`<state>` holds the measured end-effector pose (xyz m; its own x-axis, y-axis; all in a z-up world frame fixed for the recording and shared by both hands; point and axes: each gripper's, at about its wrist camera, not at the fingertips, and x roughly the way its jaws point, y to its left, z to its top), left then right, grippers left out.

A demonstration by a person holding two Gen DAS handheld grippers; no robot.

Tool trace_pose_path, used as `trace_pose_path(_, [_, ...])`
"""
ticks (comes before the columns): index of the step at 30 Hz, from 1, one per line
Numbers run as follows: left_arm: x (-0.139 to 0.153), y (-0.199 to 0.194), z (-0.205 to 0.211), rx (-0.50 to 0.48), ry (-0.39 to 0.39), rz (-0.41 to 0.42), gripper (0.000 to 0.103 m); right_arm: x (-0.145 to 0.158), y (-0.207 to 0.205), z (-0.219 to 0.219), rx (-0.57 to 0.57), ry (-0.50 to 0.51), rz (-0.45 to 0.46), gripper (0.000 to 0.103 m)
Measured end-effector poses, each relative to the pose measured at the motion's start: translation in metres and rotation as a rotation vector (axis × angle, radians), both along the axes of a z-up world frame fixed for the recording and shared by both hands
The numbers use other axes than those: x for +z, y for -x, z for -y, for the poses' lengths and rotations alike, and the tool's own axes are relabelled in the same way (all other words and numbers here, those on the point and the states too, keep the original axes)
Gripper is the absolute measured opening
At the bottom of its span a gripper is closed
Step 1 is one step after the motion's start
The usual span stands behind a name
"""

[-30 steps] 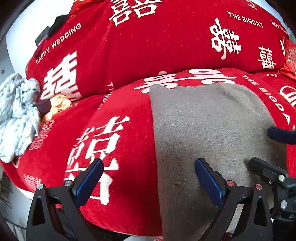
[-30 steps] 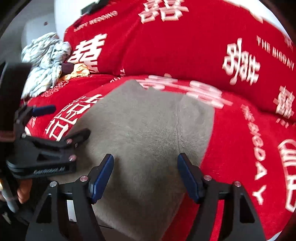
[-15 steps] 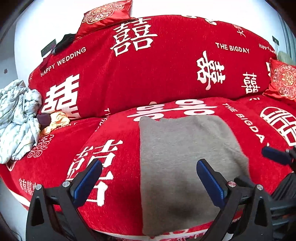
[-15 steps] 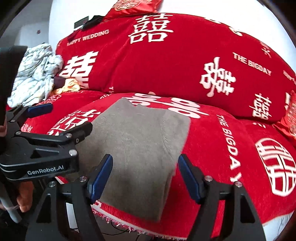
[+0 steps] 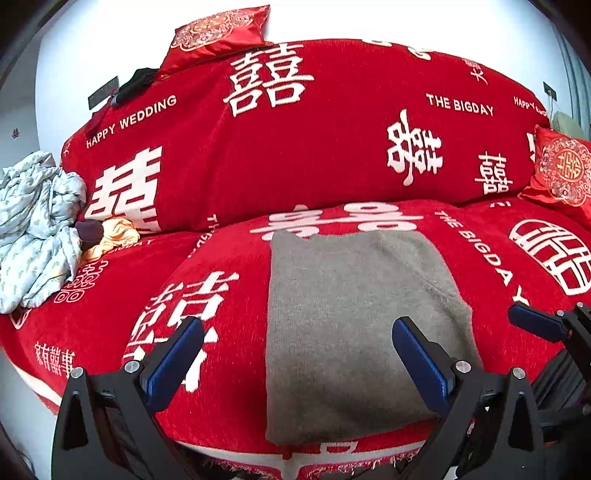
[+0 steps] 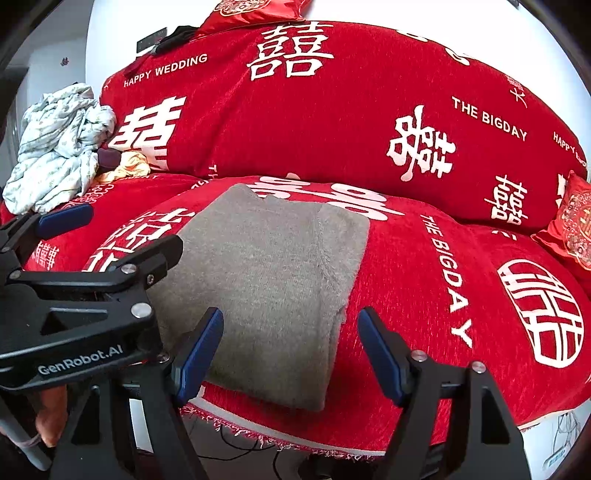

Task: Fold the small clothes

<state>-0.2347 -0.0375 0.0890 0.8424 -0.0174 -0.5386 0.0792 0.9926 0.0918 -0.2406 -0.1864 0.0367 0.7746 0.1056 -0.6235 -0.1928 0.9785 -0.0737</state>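
A grey knitted garment (image 5: 354, 314), folded into a neat rectangle, lies flat on the red sofa seat (image 5: 207, 295); the right wrist view shows the same grey garment (image 6: 273, 273) reaching the seat's front edge. My left gripper (image 5: 295, 343) stands open above the garment's near left part, holding nothing. My right gripper (image 6: 290, 334) is open too, hovering over the garment's near right edge with nothing between its pads. The left gripper (image 6: 110, 236) also shows at the left of the right wrist view, and one blue finger of the right gripper (image 5: 532, 321) shows at the right edge of the left wrist view.
A crumpled pale patterned cloth (image 5: 37, 229) lies heaped on the sofa's left end, next to a small yellow garment (image 5: 114, 236) and a dark one (image 5: 88, 230). Red cushions (image 5: 565, 173) sit at the right end and on the backrest (image 5: 218, 35). The fringed front edge of the sofa cover (image 6: 258, 435) hangs below the grippers.
Both grippers have drawn back and up from the grey garment, which now looks smaller with more of the sofa in view. The garment lies still and both grippers stay open.
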Motion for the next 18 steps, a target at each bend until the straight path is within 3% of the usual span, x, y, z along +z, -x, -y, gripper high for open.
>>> trace_pose_path(6, [-0.006, -0.001, -0.003, 0.006, 0.014, -0.058, 0.102, -0.002, 0.003, 0.002, -0.016, -0.006, -0.008, 0.078])
trace_pose_path(18, [-0.001, 0.005, -0.014, 0.041, 0.010, -0.030, 0.102, 0.005, 0.012, -0.002, -0.012, 0.005, 0.023, 0.078])
